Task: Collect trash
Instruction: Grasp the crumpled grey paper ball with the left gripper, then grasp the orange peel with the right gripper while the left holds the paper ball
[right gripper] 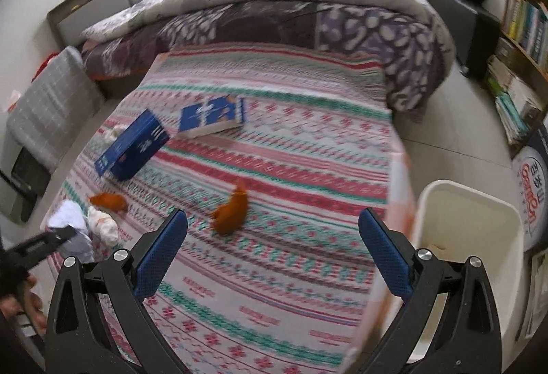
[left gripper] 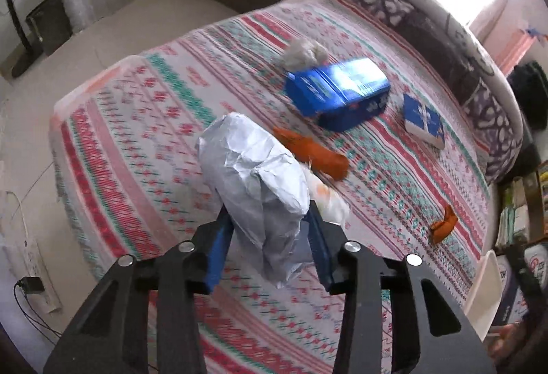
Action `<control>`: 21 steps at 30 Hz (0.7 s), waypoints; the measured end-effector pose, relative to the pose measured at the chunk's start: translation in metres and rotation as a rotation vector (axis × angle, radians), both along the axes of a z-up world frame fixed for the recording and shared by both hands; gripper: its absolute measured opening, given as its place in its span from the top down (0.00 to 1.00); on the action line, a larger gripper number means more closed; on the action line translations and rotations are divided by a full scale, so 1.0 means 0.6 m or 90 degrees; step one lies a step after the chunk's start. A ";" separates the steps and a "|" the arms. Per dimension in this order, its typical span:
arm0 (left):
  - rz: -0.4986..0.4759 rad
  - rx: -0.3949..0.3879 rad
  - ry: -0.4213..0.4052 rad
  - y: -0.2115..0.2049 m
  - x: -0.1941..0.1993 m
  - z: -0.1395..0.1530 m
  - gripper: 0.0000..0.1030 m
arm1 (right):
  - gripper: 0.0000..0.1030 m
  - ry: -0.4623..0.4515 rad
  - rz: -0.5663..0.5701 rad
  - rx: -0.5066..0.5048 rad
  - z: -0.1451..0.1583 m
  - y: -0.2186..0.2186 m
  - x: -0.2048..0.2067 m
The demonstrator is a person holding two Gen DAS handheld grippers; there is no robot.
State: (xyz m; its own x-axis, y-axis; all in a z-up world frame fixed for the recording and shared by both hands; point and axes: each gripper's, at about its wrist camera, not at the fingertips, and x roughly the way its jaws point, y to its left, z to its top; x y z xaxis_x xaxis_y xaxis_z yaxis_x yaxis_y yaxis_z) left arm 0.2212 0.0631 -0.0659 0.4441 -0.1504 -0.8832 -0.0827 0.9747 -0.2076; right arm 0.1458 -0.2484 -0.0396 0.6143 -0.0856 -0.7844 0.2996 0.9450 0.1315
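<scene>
My left gripper (left gripper: 270,237) is shut on a crumpled white paper wad (left gripper: 253,168), held above the patterned bedspread (left gripper: 144,141). In the right wrist view that gripper (right gripper: 51,240) and its wad (right gripper: 70,219) show at the left edge. Just behind the wad lies a small white and orange scrap (left gripper: 325,199) (right gripper: 102,225). One orange wrapper (left gripper: 315,154) (right gripper: 109,201) lies beyond it, another (left gripper: 443,225) (right gripper: 231,211) nearer the bed's right side. My right gripper (right gripper: 274,250) is open and empty over the bedspread, just short of that second wrapper.
A blue tissue box (left gripper: 339,89) (right gripper: 133,147) with a crumpled tissue (left gripper: 304,50) behind it and a blue book (left gripper: 424,120) (right gripper: 212,115) lie on the bed. A white bin (right gripper: 469,237) (left gripper: 483,291) stands on the floor at the bed's right. A folded duvet (right gripper: 274,7) covers the far end.
</scene>
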 end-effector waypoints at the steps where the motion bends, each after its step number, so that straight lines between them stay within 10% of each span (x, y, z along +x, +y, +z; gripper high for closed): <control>1: 0.008 -0.005 -0.004 0.013 -0.001 0.005 0.60 | 0.07 0.004 0.009 -0.003 -0.005 0.011 0.006; 11: 0.057 -0.027 -0.061 0.087 -0.007 0.053 0.61 | 0.07 0.026 0.061 -0.033 -0.039 0.078 0.034; 21: 0.046 -0.034 -0.098 0.095 -0.017 0.083 0.61 | 0.08 0.059 -0.044 0.023 -0.108 0.037 0.071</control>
State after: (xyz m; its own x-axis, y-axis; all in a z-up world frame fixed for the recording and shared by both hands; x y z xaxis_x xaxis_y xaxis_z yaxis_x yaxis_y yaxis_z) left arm 0.2107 0.1201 -0.0158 0.5847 -0.1572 -0.7959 -0.1161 0.9547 -0.2739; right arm 0.1885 -0.2263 -0.1045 0.5324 -0.0959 -0.8411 0.3771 0.9164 0.1342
